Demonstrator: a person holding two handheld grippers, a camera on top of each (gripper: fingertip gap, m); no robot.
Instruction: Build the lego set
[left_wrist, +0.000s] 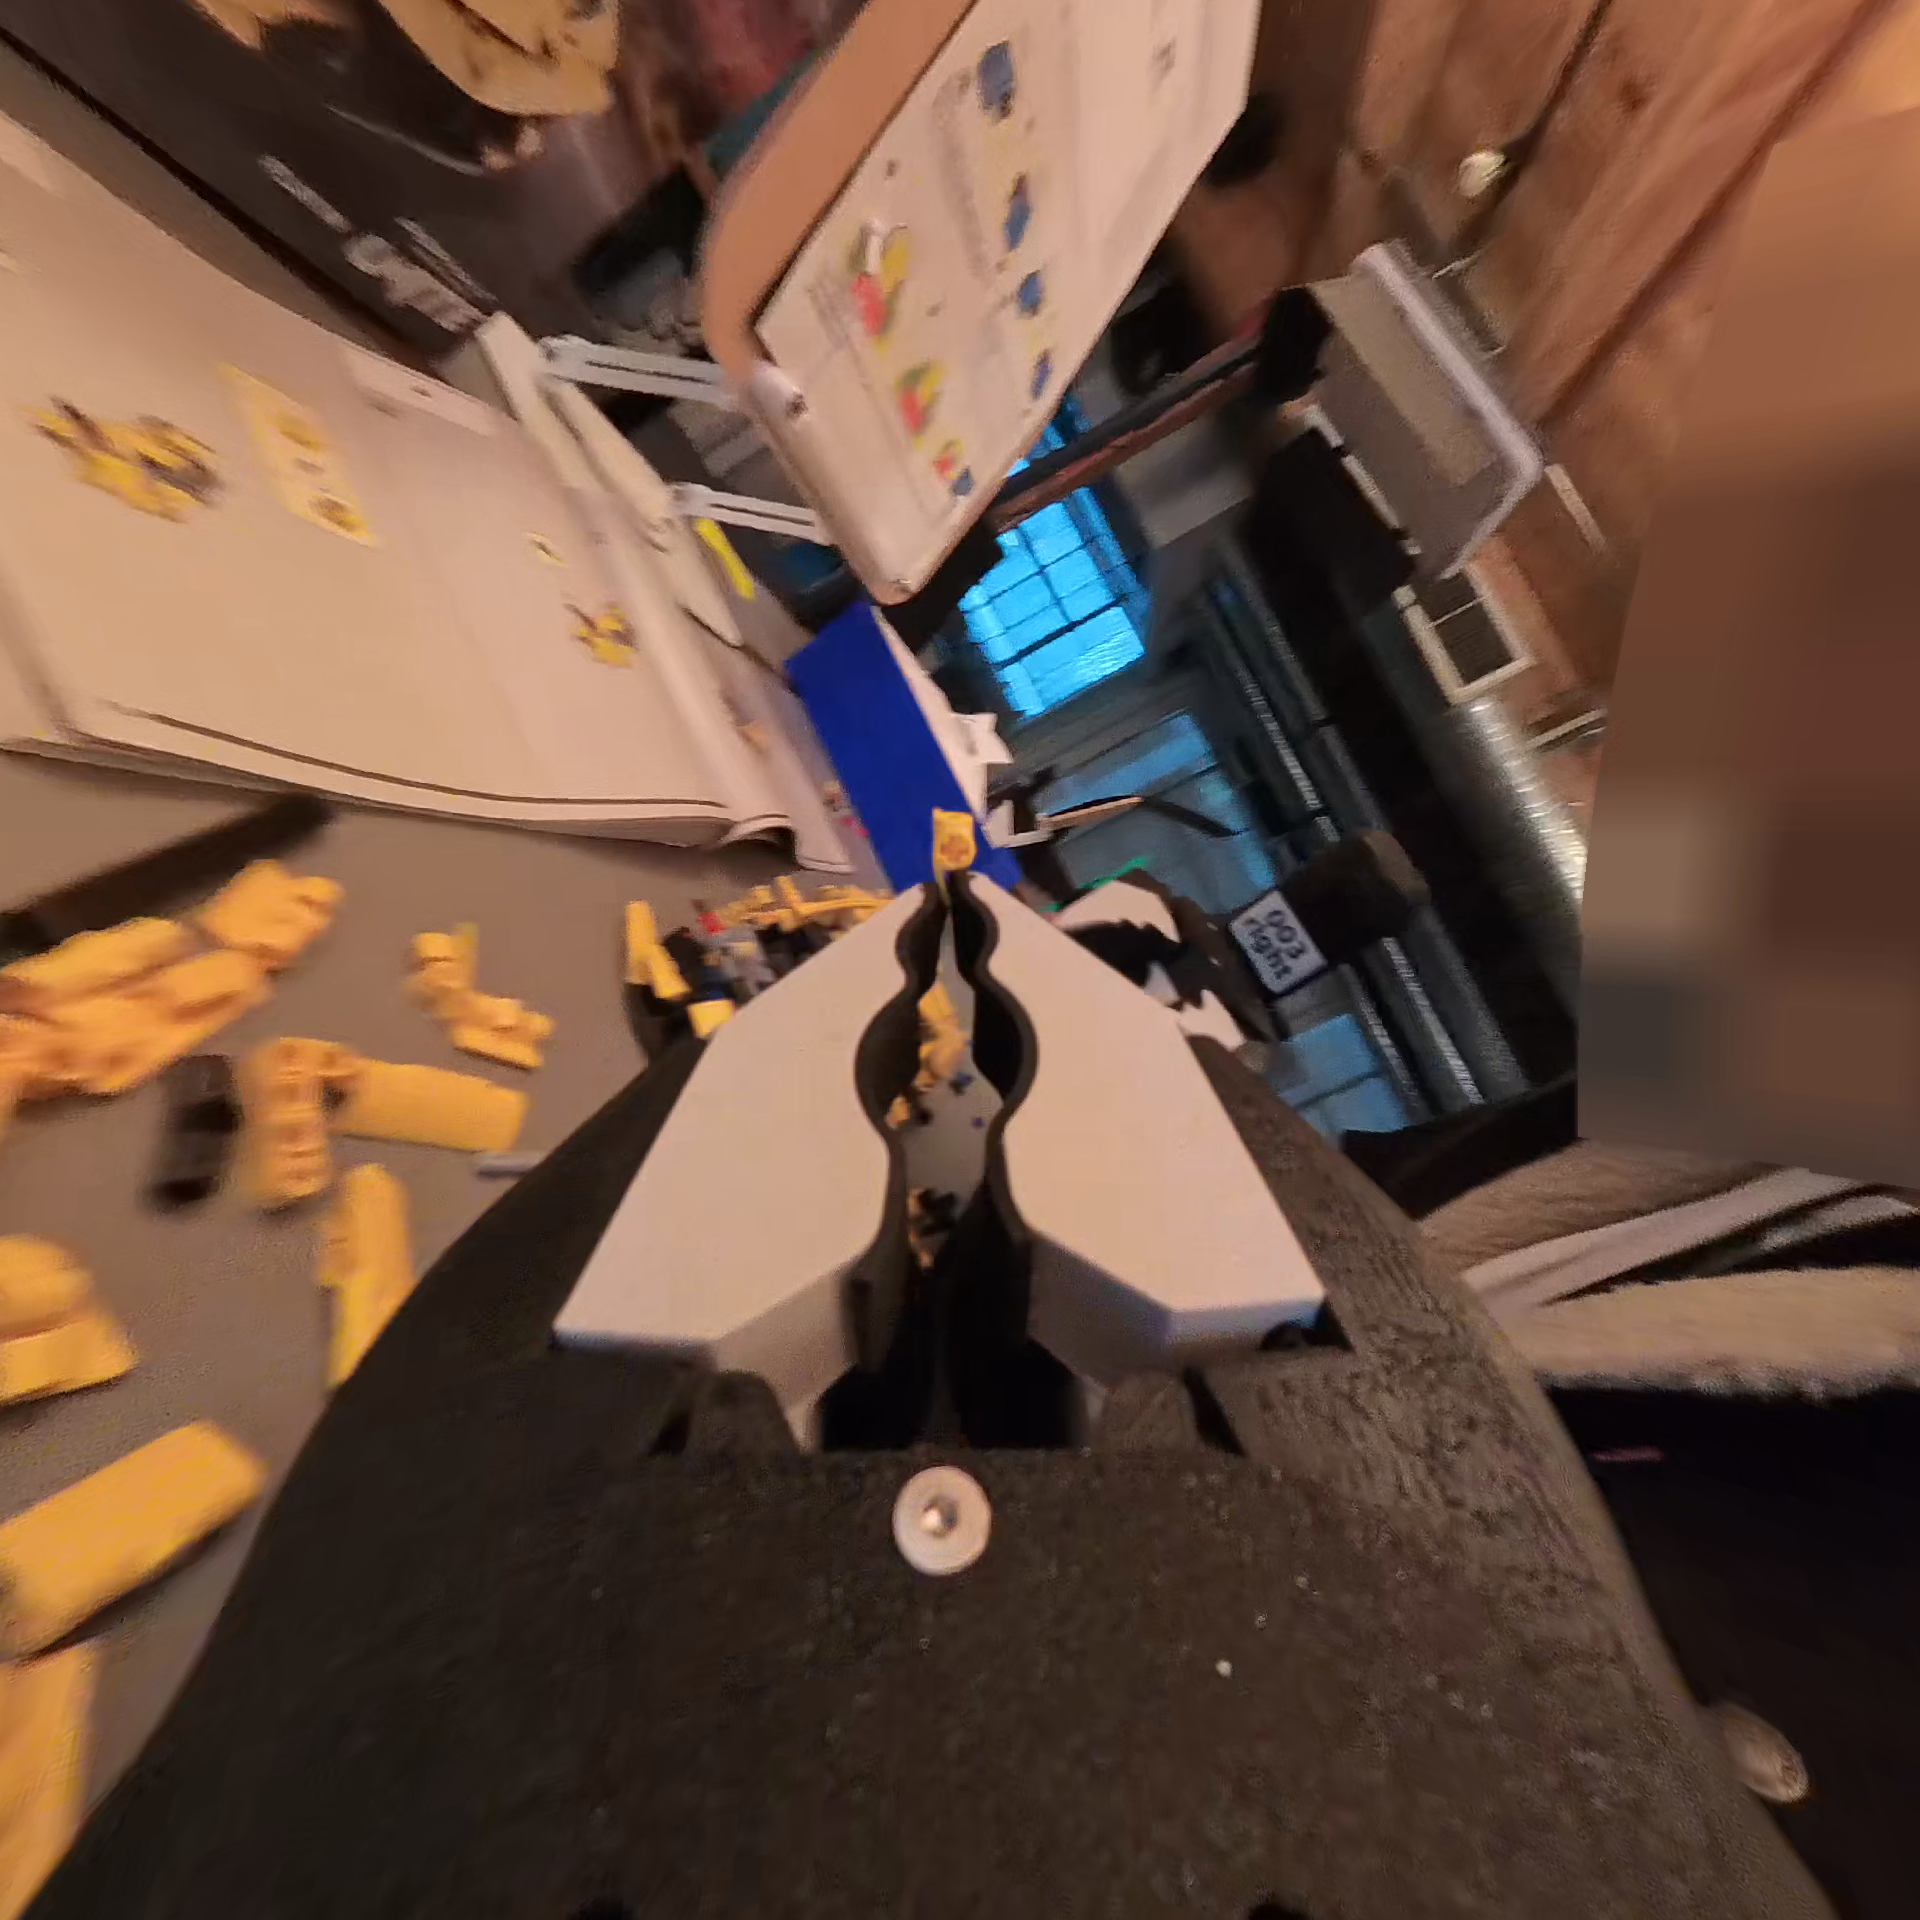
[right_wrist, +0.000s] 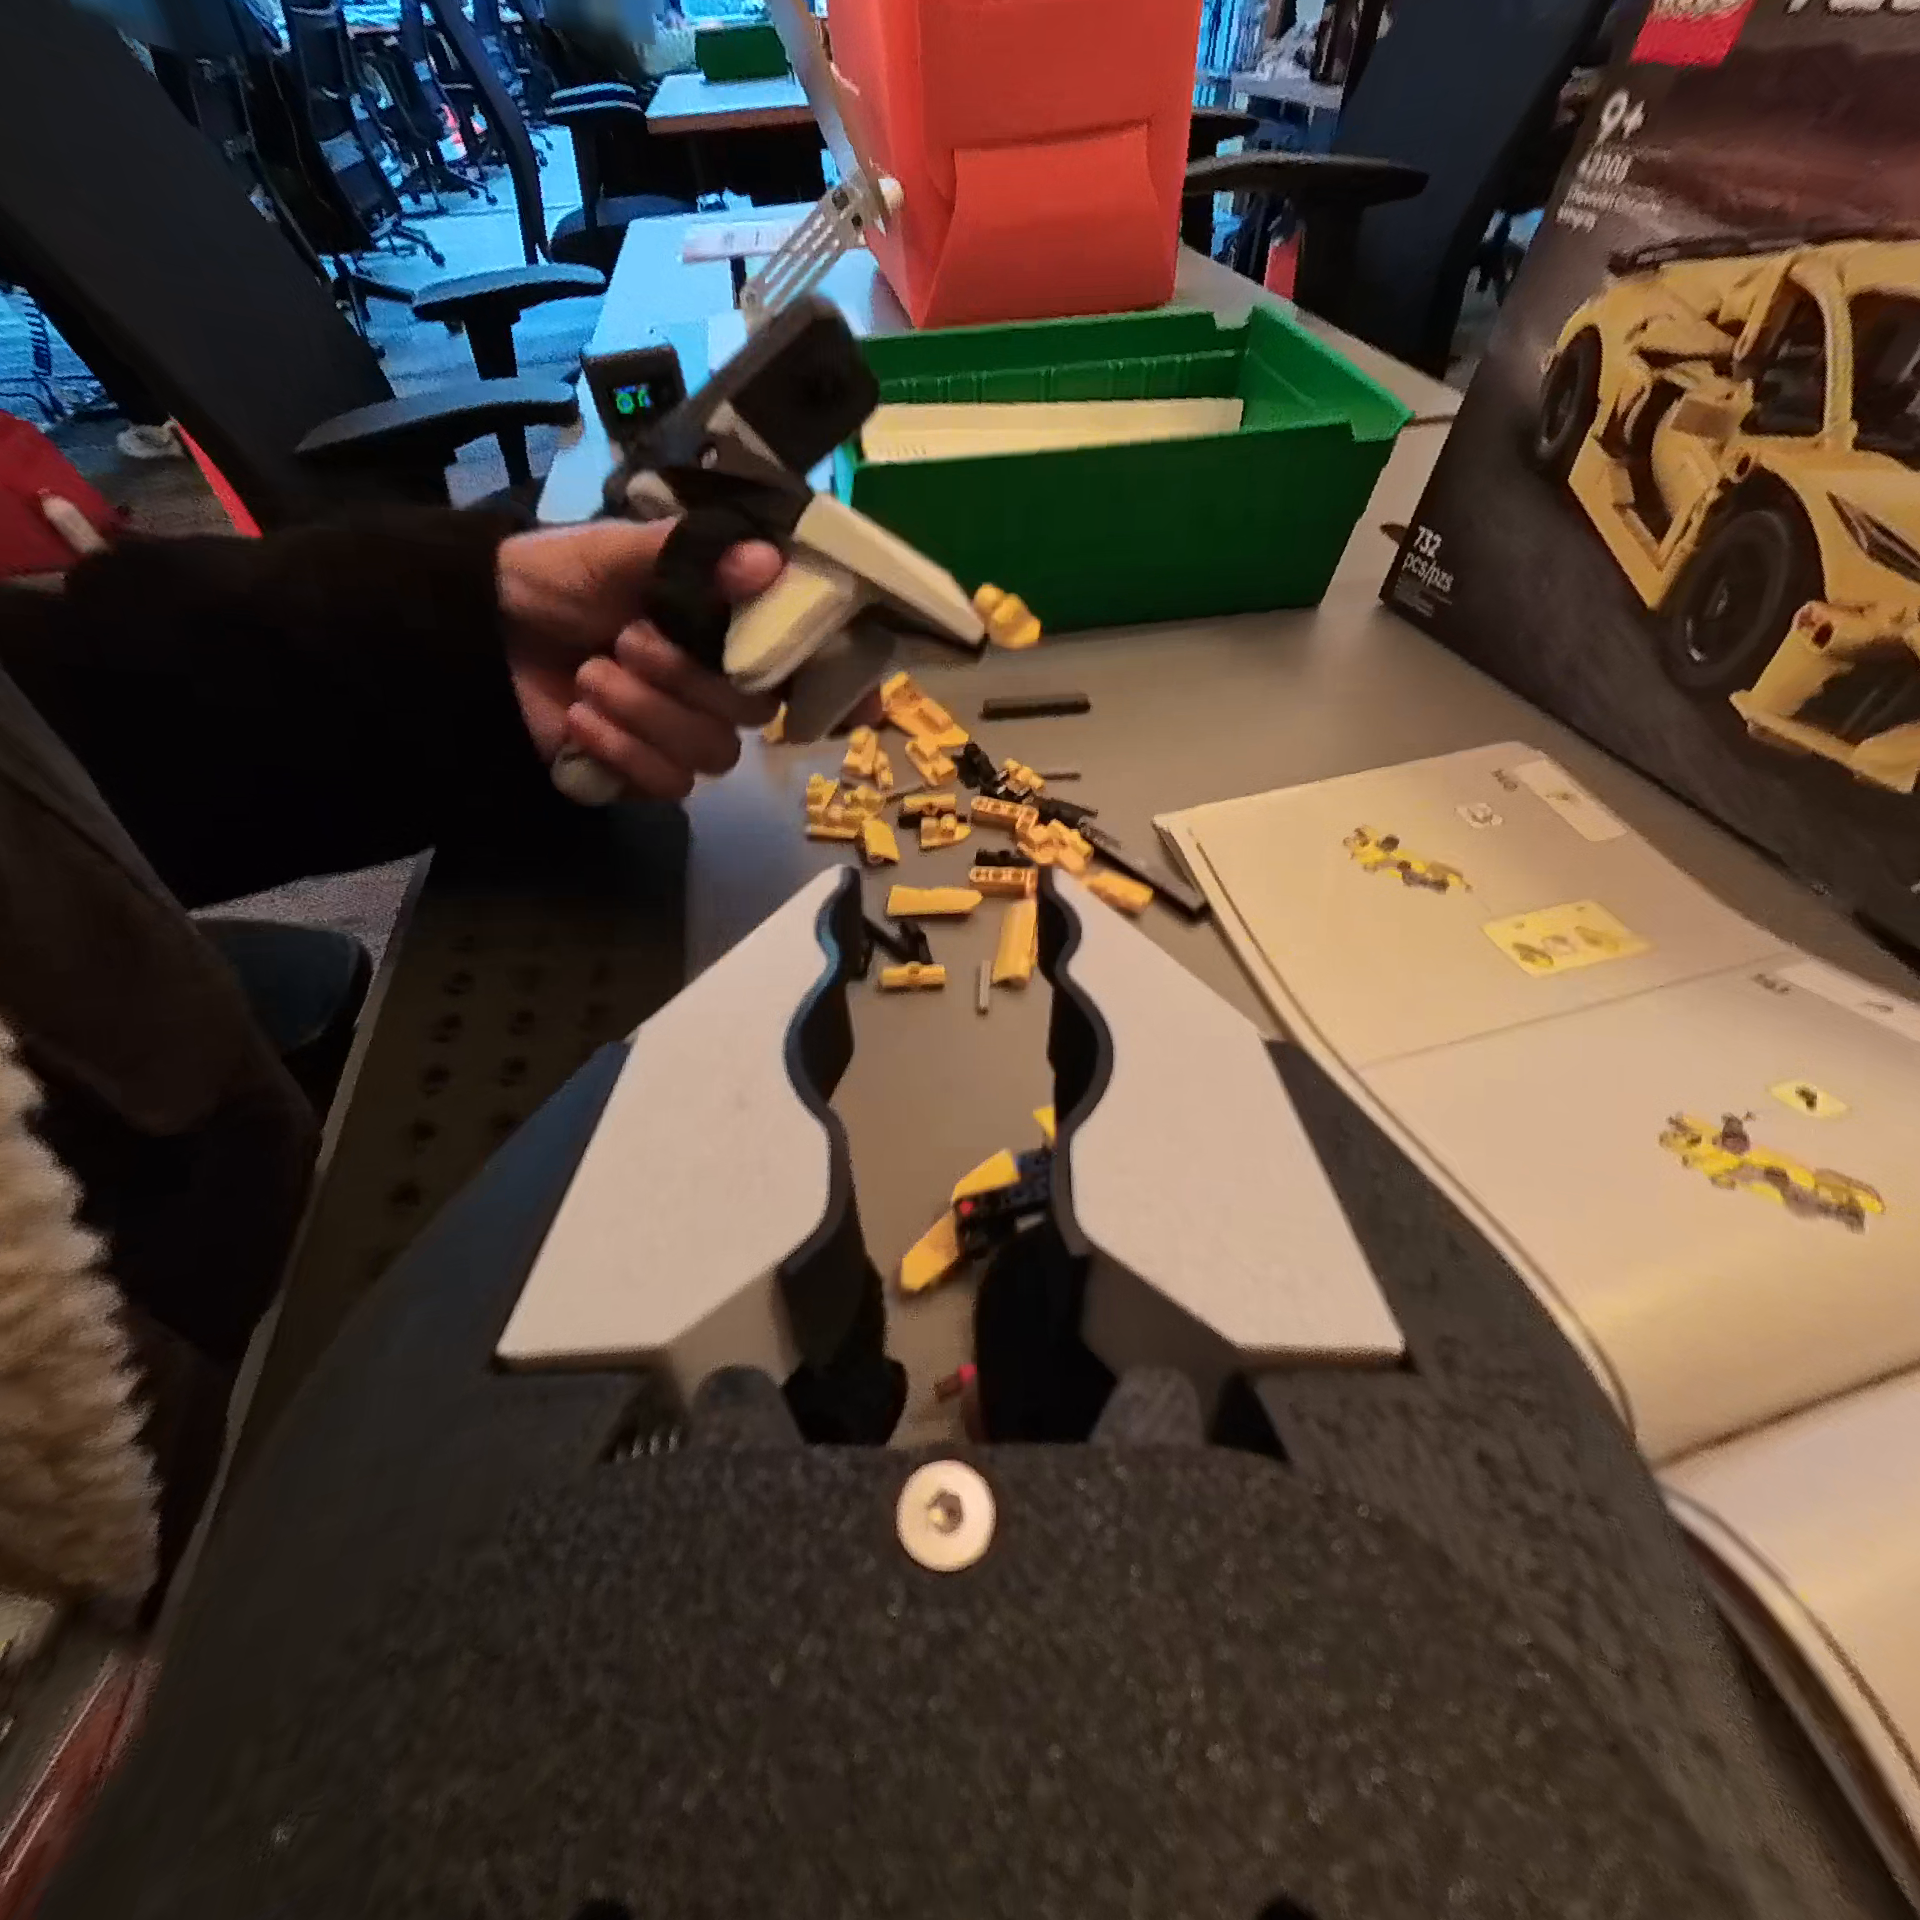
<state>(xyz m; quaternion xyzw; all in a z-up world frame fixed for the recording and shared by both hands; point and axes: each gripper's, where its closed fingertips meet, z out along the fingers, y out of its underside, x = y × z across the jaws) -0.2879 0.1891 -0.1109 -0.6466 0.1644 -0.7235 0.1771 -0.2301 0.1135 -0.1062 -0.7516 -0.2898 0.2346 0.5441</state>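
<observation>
Two claws at work. Left gripper (left_wrist: 948, 891) lifted off table, tips pinching small yellow piece (left_wrist: 951, 837) at very end. Right gripper (right_wrist: 951, 914) spread wide, holding nothing, low over grey table (right_wrist: 1247, 675). Half-built yellow part (right_wrist: 982, 1205) lies between its fingers, near base. Loose yellow and black bricks (right_wrist: 935, 810) sit in pile just ahead. Open booklet (right_wrist: 1507, 935) on right. Best way, I think: squeeze built part gently with right claw, hold it steady, bring small piece down straight, push slowly. Grip is tiny, so piece could slip.

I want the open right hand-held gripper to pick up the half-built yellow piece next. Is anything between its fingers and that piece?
Nothing visible: the half-built yellow piece lies on bare table between the right hand-held gripper fingers.
</observation>
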